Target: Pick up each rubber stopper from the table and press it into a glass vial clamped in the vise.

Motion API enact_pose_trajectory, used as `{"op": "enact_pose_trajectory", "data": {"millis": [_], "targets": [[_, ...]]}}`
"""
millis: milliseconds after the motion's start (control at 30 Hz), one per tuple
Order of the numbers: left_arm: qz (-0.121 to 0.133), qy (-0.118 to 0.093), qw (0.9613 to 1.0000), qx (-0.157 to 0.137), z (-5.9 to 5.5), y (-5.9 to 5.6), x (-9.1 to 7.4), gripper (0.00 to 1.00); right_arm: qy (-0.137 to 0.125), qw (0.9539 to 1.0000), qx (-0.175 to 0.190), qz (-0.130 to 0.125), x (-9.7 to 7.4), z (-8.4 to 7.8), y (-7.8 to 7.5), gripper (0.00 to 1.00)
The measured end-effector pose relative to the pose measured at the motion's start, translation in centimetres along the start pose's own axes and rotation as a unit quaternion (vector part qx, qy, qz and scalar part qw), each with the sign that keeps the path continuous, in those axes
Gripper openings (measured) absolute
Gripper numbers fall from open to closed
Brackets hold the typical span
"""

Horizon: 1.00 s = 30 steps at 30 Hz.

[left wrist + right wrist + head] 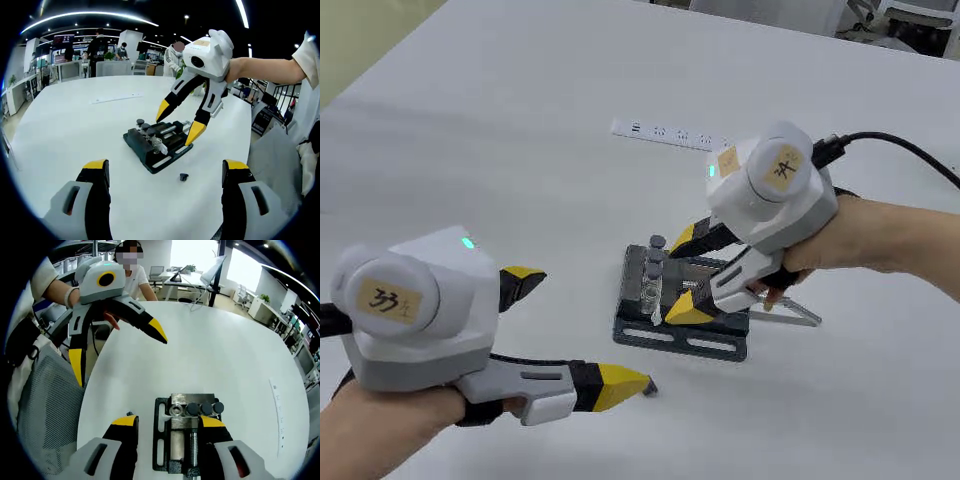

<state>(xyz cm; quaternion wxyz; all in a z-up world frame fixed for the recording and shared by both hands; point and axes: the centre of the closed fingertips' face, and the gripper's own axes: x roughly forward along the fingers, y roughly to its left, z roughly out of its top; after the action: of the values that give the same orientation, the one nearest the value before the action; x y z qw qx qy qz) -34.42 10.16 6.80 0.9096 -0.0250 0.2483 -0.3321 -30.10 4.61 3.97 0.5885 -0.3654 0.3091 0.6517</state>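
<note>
We've got the black vise (672, 335) sitting flat on the white bench (520, 150), with its silver screw lying along the middle. Four small glass vials (653, 285) stand upright in a row, clamped in it. Three are capped with dark rubber stoppers (203, 408), and the end vial (175, 411) is open, its mouth bare. One loose dark stopper (183, 176) lies on the bench near the vise's corner, not touching it.

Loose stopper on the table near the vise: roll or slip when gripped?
The stopper looks small and squat, apparently resting on a flat end on the table, so it probably stays put. Rubber should grip, not slip. Likely light: a jaw's nudge could skid it.
</note>
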Motion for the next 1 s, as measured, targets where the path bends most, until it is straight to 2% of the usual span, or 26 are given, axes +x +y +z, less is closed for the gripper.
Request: {"op": "enact_pose_trajectory", "data": {"millis": [267, 433, 833, 900, 1000], "targets": [[-0.003, 0.005, 1.0, 0.006, -0.2, -0.2, -0.1, 0.92, -0.022, 0.9995, 0.016, 0.013, 1.0, -0.9, 3.1, 0.43], [-0.005, 0.01, 0.9999, 0.009, -0.3, -0.3, -0.3, 0.92, -0.03, 0.999, 0.004, 0.032, 2.1, -1.3, 4.7, 0.41], [-0.006, 0.018, 0.9998, 0.009, -0.8, -0.5, -0.5, 0.92, -0.021, 0.997, -0.025, 0.07, 4.6, -2.8, 5.9, 0.3], [-0.007, 0.02, 0.9997, 0.009, -0.9, -0.5, -0.5, 0.91, -0.025, 0.9965, -0.03, 0.074, 4.9, -2.8, 6.1, 0.27], [-0.007, 0.023, 0.9997, 0.007, -1.1, -0.5, -0.5, 0.91, -0.032, 0.9958, -0.039, 0.077, 5.2, -2.7, 6.2, 0.18]]}}
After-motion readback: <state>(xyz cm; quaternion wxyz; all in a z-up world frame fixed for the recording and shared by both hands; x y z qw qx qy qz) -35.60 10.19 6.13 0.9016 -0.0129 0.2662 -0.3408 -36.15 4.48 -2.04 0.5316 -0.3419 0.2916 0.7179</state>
